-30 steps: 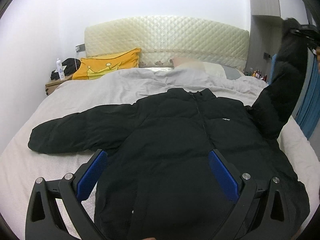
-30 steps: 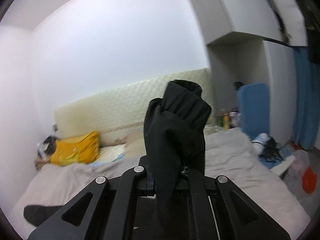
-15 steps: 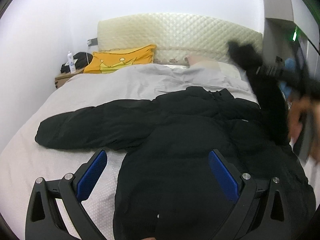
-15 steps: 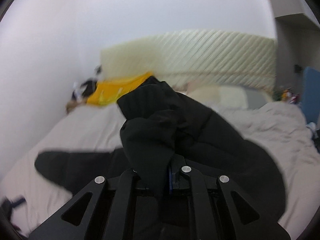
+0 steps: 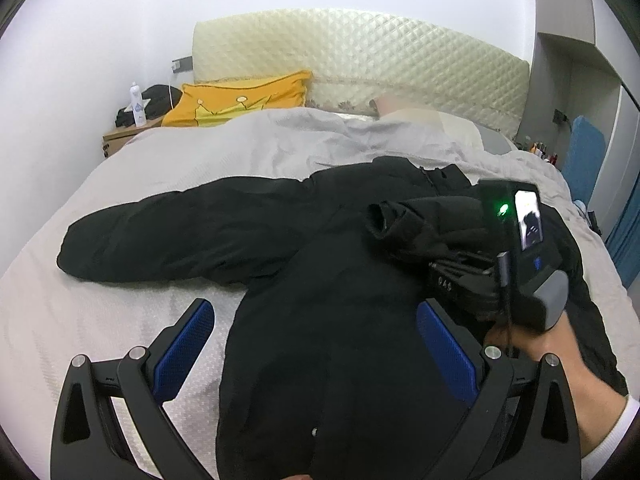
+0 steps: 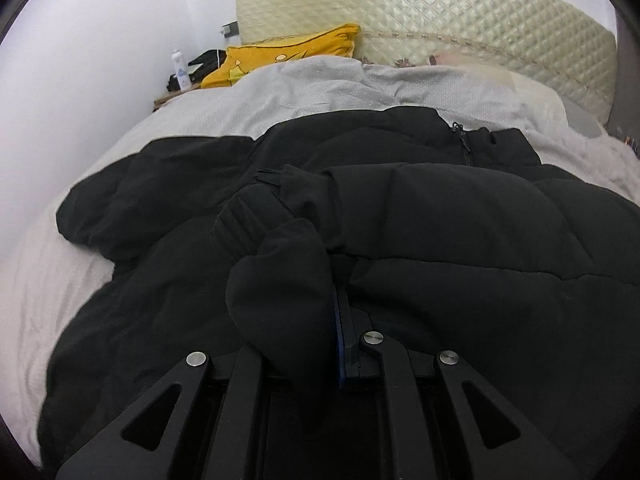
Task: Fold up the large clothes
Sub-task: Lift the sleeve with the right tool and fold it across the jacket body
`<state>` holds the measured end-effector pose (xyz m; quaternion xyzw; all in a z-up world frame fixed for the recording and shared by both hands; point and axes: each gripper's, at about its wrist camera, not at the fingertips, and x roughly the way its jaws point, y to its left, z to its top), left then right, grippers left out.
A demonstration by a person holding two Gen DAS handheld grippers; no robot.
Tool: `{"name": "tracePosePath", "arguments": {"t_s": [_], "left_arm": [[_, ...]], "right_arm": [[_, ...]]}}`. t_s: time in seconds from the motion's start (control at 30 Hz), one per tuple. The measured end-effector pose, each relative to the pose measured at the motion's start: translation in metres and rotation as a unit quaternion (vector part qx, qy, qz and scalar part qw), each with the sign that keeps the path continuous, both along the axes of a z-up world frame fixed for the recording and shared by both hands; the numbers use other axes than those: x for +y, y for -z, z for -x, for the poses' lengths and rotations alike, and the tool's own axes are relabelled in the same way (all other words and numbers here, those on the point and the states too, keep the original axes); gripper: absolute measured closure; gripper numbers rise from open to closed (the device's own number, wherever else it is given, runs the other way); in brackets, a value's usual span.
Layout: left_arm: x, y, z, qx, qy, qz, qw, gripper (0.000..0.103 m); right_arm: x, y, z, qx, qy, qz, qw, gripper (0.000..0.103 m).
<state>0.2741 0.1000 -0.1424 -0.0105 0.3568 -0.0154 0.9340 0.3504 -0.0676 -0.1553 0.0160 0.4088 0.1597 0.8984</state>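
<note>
The black puffer jacket [image 5: 320, 280] lies front-up across the grey bed cover [image 5: 200, 160], collar toward the far headboard [image 5: 360, 48] and hem toward the near edge. Its left sleeve [image 5: 168, 232] is stretched flat out to the left, which suits a fold not yet made on that side. The right sleeve [image 6: 440, 216] is laid across the chest, its cuff [image 6: 280, 276] resting near the middle of the jacket's body; that placement looks like the first fold, bringing the arm inward so the garment narrows.

The right gripper [image 6: 336, 312] sits low over the chest, held by a hand [image 5: 560, 344] at the right of the jacket. The cuff is between its jaws, bunched against the blue pad [image 6: 340, 340], and the jaws are only slightly apart and opening, so I judge the sleeve is being let go where it lies. The pad looks to be touching the cloth at this moment.

The left gripper [image 5: 316, 344] hovers over the near part of the jacket, its jaws wide apart and holding nothing; the jacket's lower body fills the gap between the blue pads [image 5: 184, 344] but lies below them, not pinched. Its position suggests it is waiting.

At the far left, a yellow pillow [image 5: 240, 100] leans by the headboard, well apart from the jacket.
</note>
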Motion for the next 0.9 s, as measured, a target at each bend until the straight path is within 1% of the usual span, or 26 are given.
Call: {"name": "tracePosePath", "arguments": {"t_s": [0.03, 0.1, 0.2, 0.27, 0.37, 0.5, 0.6, 0.67, 0.7, 0.73, 0.8, 0.9], "left_arm": [[-0.001, 0.001, -0.001, 0.002, 0.001, 0.000, 1.0000, 0.002], [-0.003, 0.000, -0.002, 0.005, 0.004, 0.001, 1.0000, 0.002], [-0.008, -0.007, 0.000, 0.000, 0.008, 0.001, 1.0000, 0.002], [-0.009, -0.014, 0.003, -0.004, 0.009, -0.002, 0.9999, 0.002], [-0.015, -0.031, 0.011, -0.018, 0.011, -0.003, 0.9998, 0.002], [-0.025, -0.061, 0.029, -0.040, 0.019, 0.007, 0.9990, 0.002], [-0.032, -0.083, 0.043, -0.057, 0.020, 0.005, 0.9982, 0.002], [-0.036, -0.093, 0.052, -0.063, 0.022, 0.000, 0.9978, 0.002], [-0.038, -0.097, 0.056, -0.065, 0.023, -0.001, 0.9976, 0.002], [-0.041, -0.101, 0.061, -0.067, 0.026, -0.003, 0.9974, 0.002], [-0.046, -0.108, 0.071, -0.068, 0.032, -0.004, 0.9972, 0.002], [-0.054, -0.116, 0.086, -0.072, 0.037, -0.001, 0.9967, 0.002]], "right_arm": [[-0.002, -0.003, 0.002, 0.001, 0.000, -0.006, 1.000, 0.088], [-0.005, -0.012, 0.006, 0.007, -0.006, -0.020, 1.000, 0.071], [-0.008, -0.029, 0.010, 0.002, -0.014, -0.029, 0.999, 0.058], [-0.011, -0.040, 0.014, 0.002, -0.017, -0.042, 0.999, 0.053], [-0.018, -0.065, 0.026, -0.014, -0.015, -0.048, 0.999, 0.053], [-0.037, -0.109, 0.050, -0.044, -0.004, -0.049, 0.998, 0.053], [-0.054, -0.138, 0.070, -0.068, 0.017, -0.034, 0.997, 0.053], [-0.065, -0.154, 0.082, -0.083, 0.027, -0.029, 0.996, 0.053], [-0.075, -0.166, 0.093, -0.094, 0.034, -0.032, 0.994, 0.053], [-0.081, -0.172, 0.099, -0.100, 0.039, -0.034, 0.994, 0.053], [-0.098, -0.189, 0.117, -0.110, 0.062, -0.034, 0.991, 0.053], [-0.118, -0.205, 0.139, -0.120, 0.085, -0.032, 0.989, 0.053]]}}
